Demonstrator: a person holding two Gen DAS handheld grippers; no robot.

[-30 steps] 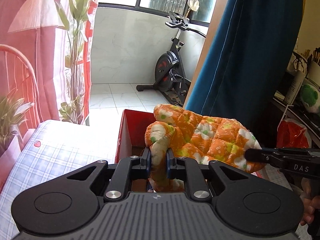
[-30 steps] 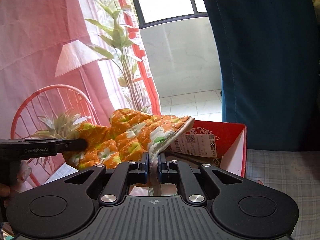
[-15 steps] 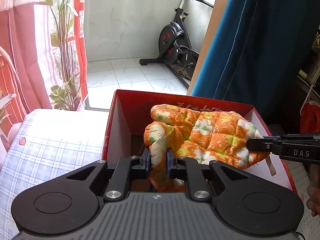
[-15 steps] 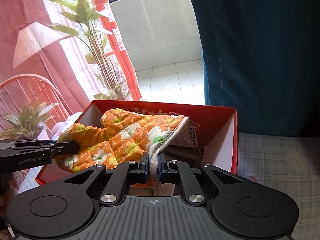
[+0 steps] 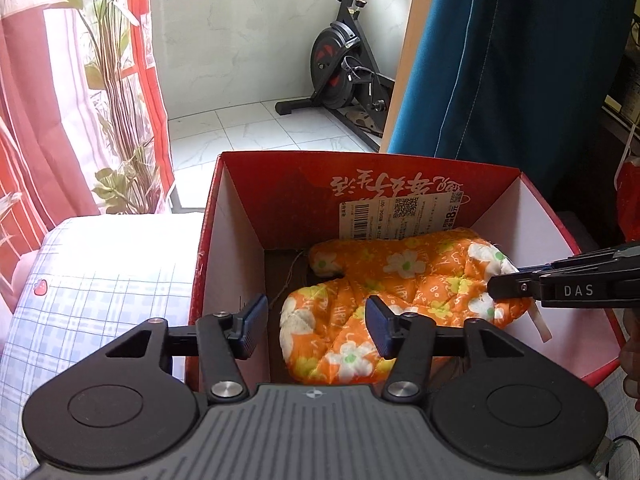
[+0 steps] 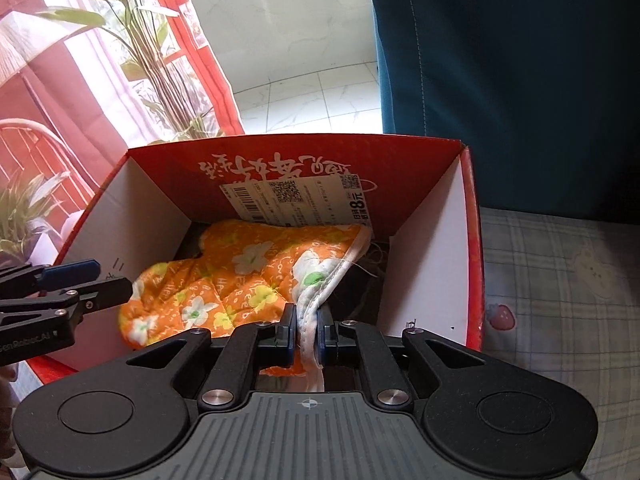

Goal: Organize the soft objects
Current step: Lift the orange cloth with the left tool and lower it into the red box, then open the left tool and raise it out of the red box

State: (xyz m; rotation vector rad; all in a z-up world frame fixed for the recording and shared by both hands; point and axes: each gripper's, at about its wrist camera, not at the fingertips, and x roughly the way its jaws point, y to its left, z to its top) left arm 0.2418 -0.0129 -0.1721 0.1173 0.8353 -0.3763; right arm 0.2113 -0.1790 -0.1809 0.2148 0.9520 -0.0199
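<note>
The left gripper [image 5: 316, 330] had just been opening; its jaws stood spread, the fingertip end of the orange quilted oven mitt with white and yellow flowers [image 5: 404, 280] lying between and below them, with no pad pressing on it. The right gripper [image 6: 307, 338] had its jaws pinched on the mitt's white-trimmed cuff edge [image 6: 310, 316], a strip of trim hanging down between the pads.

The mitt lay inside the red cardboard box with white inner walls [image 5: 236, 248], resting on the box floor against the far wall, below a white printed barcode label [image 5: 400, 216].

The left wrist view alone showed the black exercise bike [image 5: 344, 76] on the tiled floor beyond the box, and the right gripper entering from the right edge, closed at the mitt's cuff. The right wrist view alone showed the grey checked cloth with a strawberry print [image 6: 560, 280] beside the box, and the left gripper's parted fingers [image 6: 108, 292] at the left edge. Both views showed a dark blue curtain [image 6: 500, 80] behind the box.
</note>
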